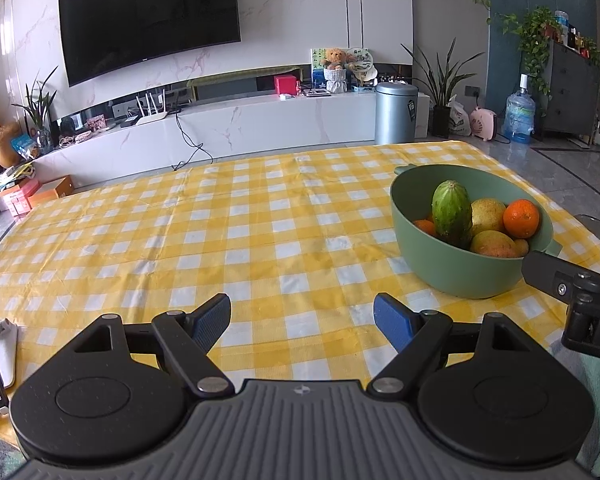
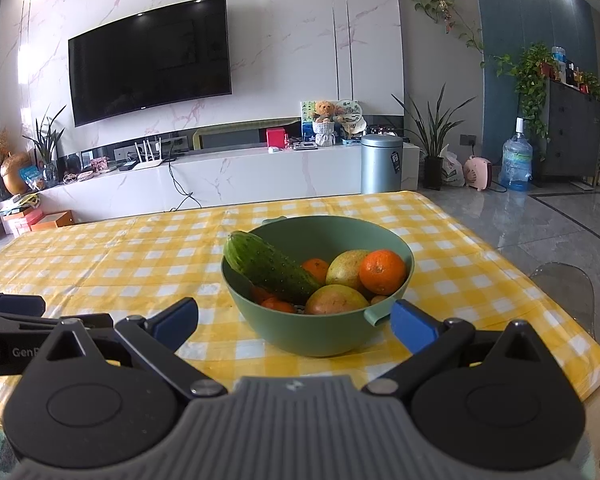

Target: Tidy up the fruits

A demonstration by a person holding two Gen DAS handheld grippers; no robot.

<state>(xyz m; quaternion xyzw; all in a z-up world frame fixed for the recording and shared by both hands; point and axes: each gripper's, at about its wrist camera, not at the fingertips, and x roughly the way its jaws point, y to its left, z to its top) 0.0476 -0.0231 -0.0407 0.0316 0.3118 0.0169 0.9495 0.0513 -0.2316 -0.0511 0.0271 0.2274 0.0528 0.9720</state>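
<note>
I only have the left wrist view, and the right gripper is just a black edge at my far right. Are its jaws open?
Observer: Yes. The right gripper has its jaws wide apart, with nothing held between them.
Operator: How is it lined up with the bowl?
Observer: It faces the green bowl head-on. The bowl's near handle tab sits close beside the right-hand jaw; I can't tell if they touch.
Operator: Anything hiding under the cucumber?
Observer: At least two small oranges show below the cucumber, which leans on the bowl's left rim.
</note>
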